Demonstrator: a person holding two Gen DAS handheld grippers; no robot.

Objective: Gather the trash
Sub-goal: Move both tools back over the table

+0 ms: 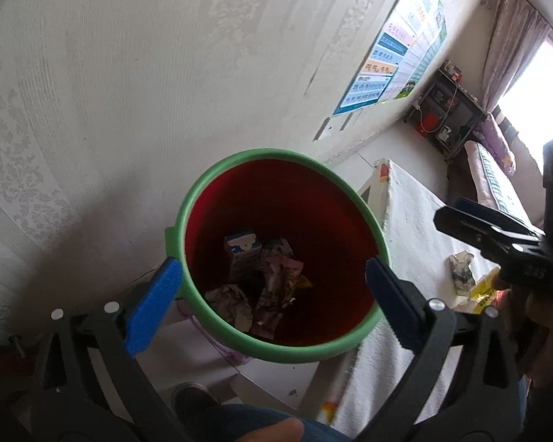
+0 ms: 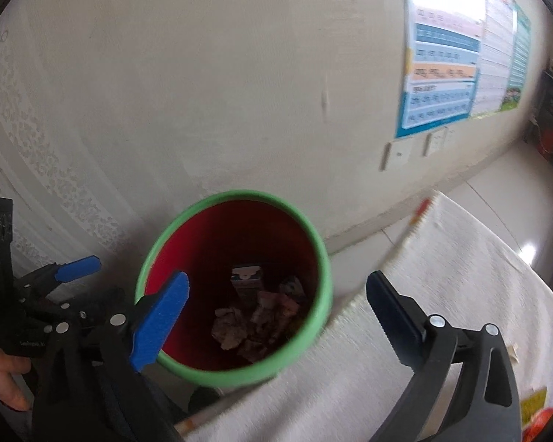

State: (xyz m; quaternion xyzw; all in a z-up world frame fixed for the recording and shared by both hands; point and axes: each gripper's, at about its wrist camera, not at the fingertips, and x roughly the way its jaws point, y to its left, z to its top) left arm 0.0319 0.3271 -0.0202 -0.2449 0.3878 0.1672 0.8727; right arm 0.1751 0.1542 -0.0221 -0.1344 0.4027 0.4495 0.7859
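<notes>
Both claws are hovering above a red bin with a green rim (image 1: 217, 180), which is standing against a pale patterned wall (image 1: 110, 92). The left gripper (image 1: 272, 302) is gaping wide and holding nothing, its blue pads (image 1: 153, 309) straddling the near rim. The right gripper (image 2: 276, 316) is likewise spread wide and empty, with the bin's mouth lying between and just beyond its fingers. Deep inside the bin, well below both claws, are lying a small blue-and-white carton (image 1: 241, 254), a crumpled paper ball (image 1: 230, 304) and scrunched wrappers (image 1: 280, 283). To the right of the left claw, on a table with a white cloth (image 1: 416, 228), more trash is waiting: a crushed wrapper (image 1: 461, 272) and a yellow packet (image 1: 483, 291). These pieces are looking light, soft and crushable, probably a little slippery if foil; pinching each across its bulkiest crumpled middle seems the safest hold, since thin flat edges may be slipping out.
</notes>
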